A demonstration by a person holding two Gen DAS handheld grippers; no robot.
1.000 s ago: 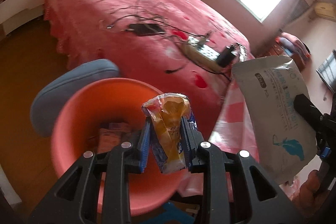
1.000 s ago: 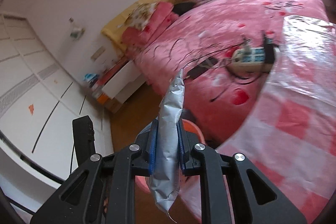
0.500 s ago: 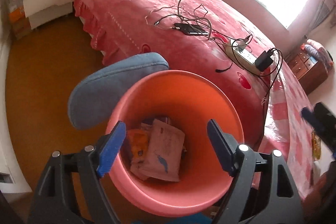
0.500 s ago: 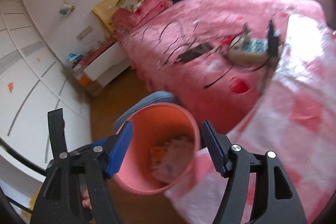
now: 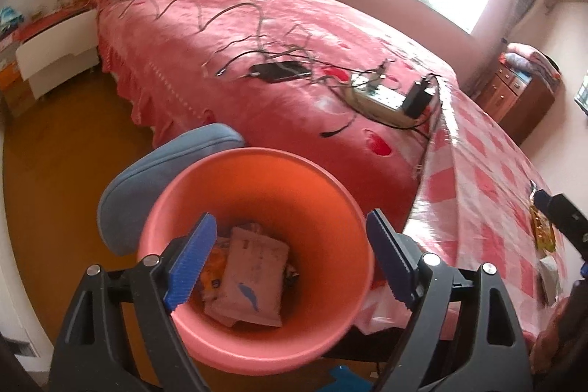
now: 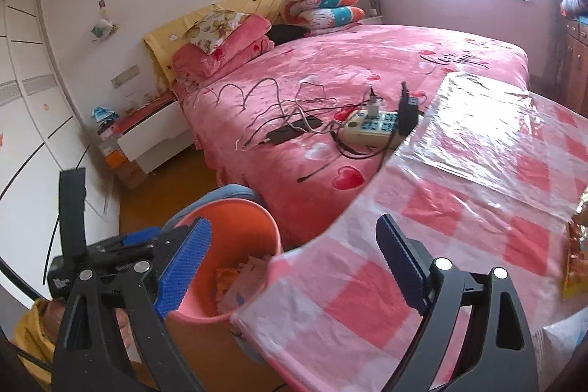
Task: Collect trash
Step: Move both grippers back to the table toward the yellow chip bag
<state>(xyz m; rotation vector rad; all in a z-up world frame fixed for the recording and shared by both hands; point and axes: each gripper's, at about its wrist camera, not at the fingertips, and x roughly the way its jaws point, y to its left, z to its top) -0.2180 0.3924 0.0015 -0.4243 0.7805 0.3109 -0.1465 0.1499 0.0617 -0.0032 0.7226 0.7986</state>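
An orange-pink bin (image 5: pixel 257 171) stands on the floor beside the table; it also shows in the right wrist view (image 6: pixel 235 212). Inside lie a pale wipes pouch (image 5: pixel 250 278) and an orange snack wrapper (image 5: pixel 213 267). My left gripper (image 5: pixel 290 259) is open and empty right above the bin. My right gripper (image 6: pixel 290 263) is open and empty over the table's corner, right of the bin. A yellow-orange wrapper (image 6: pixel 577 256) lies on the table at the right edge; it also shows in the left wrist view (image 5: pixel 540 230).
The table has a pink checked plastic cloth (image 6: pixel 459 208). A bed with a pink cover (image 5: pixel 294 35) holds a power strip (image 6: pixel 371 131), a charger and cables. A blue chair back (image 5: pixel 147 179) stands behind the bin. A white nightstand (image 6: pixel 150 135) stands by the wall.
Both grippers opened. The snack wrapper left my left gripper and the wipes pouch left my right gripper; both now lie in the bin. My right gripper swung right over the table.
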